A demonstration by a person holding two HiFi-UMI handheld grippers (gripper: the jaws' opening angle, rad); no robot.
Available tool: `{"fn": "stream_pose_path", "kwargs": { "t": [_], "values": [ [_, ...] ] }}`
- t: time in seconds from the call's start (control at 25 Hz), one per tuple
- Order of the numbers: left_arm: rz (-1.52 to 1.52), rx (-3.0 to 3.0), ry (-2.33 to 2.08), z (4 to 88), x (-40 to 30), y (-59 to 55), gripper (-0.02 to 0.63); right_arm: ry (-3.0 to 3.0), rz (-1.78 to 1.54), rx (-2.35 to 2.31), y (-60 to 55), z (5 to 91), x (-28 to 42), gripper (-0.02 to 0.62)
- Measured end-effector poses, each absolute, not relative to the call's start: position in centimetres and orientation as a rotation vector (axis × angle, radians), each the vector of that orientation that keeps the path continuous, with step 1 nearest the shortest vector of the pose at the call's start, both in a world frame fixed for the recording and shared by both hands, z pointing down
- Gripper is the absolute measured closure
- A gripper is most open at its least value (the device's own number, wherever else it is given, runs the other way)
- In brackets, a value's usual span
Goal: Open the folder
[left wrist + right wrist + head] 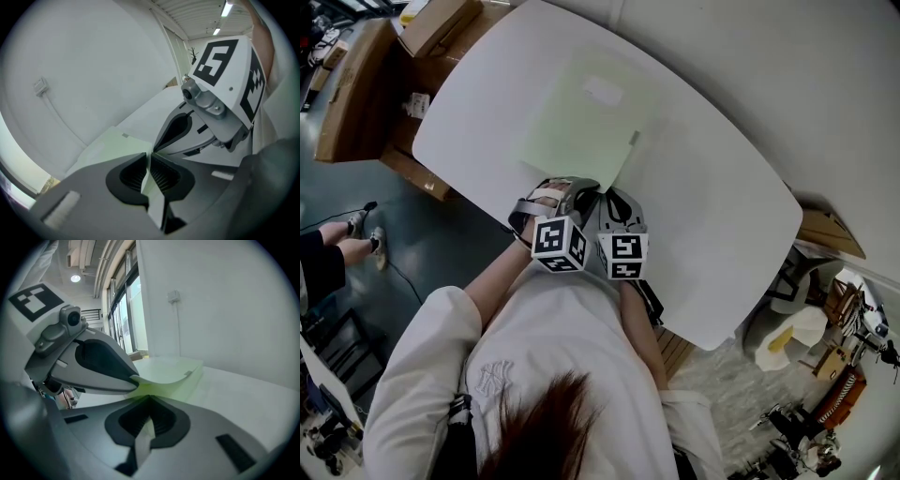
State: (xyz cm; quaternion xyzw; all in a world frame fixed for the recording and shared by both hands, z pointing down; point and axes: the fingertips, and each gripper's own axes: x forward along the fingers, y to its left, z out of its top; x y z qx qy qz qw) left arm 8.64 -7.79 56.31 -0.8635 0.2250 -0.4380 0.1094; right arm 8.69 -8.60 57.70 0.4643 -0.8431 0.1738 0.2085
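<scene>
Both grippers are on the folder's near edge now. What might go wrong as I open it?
1. The left gripper pinches the lifted cover only at its thin edge; it may slip out as it rises.
2. The right gripper holds a sheet close beside it; if both caught the same layer, pulling apart could crease or tear the folder.

left gripper (149,158) clamped | right gripper (149,400) clamped (side by side)
</scene>
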Motion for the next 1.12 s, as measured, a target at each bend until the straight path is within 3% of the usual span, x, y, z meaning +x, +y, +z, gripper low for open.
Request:
{"fn": "stream_pose_path", "kwargs": {
  "t": [1.12],
  "values": [
    [-1.213, -2.634, 0.8, 54.5, 8.6, -7.5, 0.588, -2.324, 0.345, 1.278, -8.7, 57.8, 8.3, 0.589]
  ]
}}
